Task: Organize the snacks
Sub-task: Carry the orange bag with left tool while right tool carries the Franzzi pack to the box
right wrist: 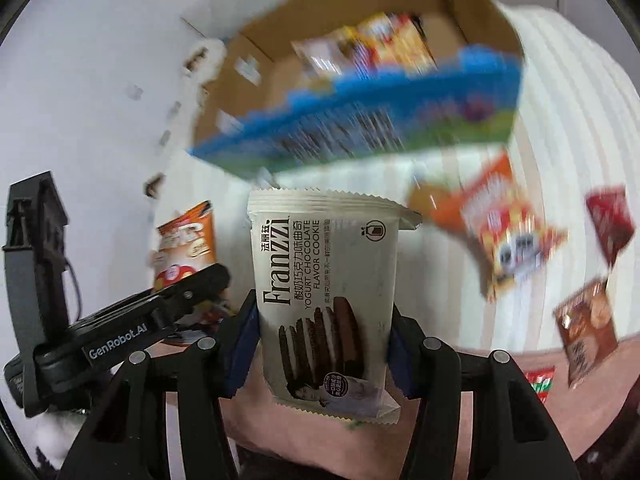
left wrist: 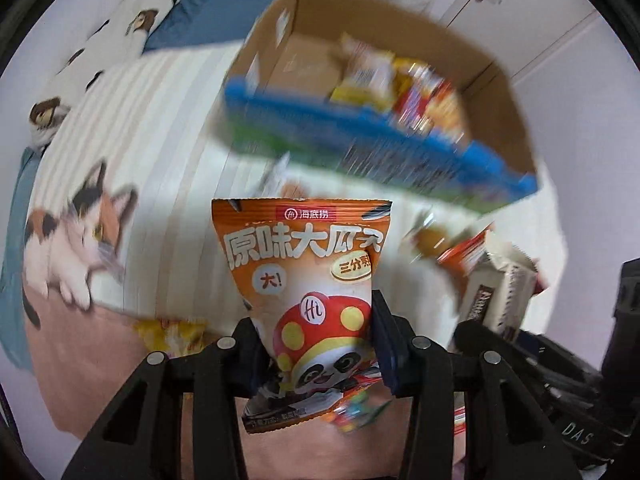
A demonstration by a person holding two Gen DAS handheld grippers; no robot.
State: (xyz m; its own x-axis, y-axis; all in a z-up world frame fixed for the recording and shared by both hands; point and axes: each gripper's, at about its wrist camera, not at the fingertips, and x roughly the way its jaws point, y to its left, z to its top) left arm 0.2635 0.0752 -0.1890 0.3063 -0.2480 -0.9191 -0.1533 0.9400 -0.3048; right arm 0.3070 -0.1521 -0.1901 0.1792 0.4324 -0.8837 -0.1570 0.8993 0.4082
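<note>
The left gripper [left wrist: 320, 344] pinches an orange sunflower-seed packet [left wrist: 304, 280]. The right gripper [right wrist: 320, 344] pinches a cream Franzzi cookie packet [right wrist: 324, 292], both likely bound for the open cardboard box [left wrist: 508, 92].

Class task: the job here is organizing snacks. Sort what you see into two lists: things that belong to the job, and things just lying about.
Belong to the job:
- orange seed packet, in the left gripper
- cream cookie packet, in the right gripper
- cardboard box, some snacks inside
- loose snack packets on the bed

Just lying about:
- cat-print blanket
- bear-print pillow
</note>
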